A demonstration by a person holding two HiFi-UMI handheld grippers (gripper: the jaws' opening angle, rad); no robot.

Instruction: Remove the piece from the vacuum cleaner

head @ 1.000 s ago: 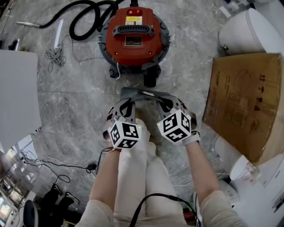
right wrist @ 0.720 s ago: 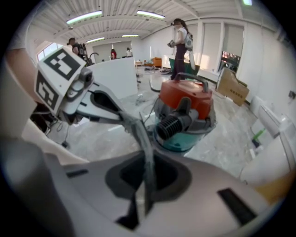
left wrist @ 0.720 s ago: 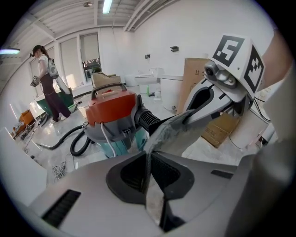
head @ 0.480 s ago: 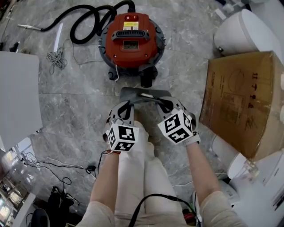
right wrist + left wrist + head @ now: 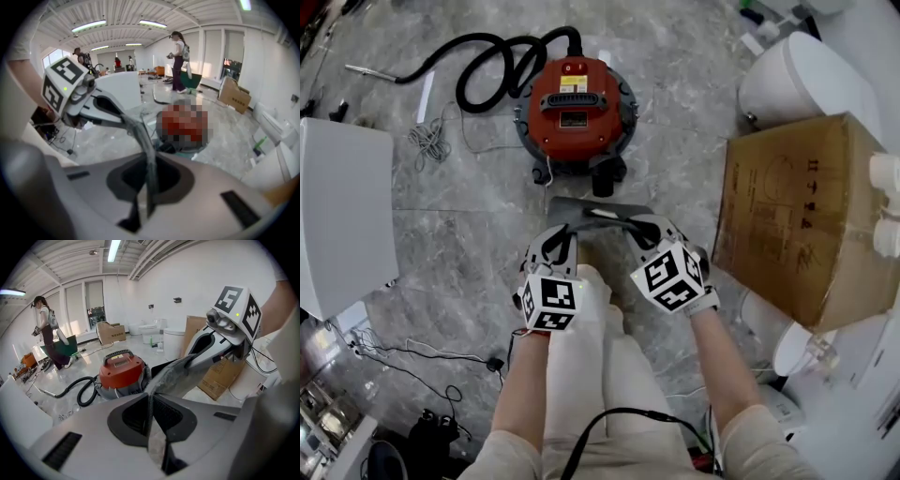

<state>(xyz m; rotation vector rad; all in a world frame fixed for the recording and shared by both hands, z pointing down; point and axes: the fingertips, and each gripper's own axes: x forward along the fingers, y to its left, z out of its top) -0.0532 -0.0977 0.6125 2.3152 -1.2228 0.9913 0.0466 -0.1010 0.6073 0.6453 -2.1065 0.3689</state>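
The red vacuum cleaner (image 5: 574, 101) stands on the grey stone floor, with its black hose (image 5: 492, 58) coiled behind it. Just in front of it, a flat grey piece (image 5: 592, 214) hangs between both grippers. My left gripper (image 5: 560, 236) is shut on the piece's left edge, and my right gripper (image 5: 645, 231) is shut on its right edge. In the left gripper view the grey piece (image 5: 177, 373) runs from the closed jaws across to the right gripper (image 5: 220, 336), with the vacuum cleaner (image 5: 121, 372) beyond. In the right gripper view the grey piece (image 5: 144, 140) shows edge-on between the jaws.
A large cardboard box (image 5: 797, 220) stands to the right, with white toilets (image 5: 806, 70) behind and beside it. A white board (image 5: 342, 220) lies at the left. Loose cords (image 5: 422, 127) and cables (image 5: 412, 352) trail on the floor. People stand far off in the hall (image 5: 179, 61).
Both grippers keep their hold on the grey piece. The view has pulled back, so the vacuum cleaner looks smaller, and the grippers sit a little lower in the frame.
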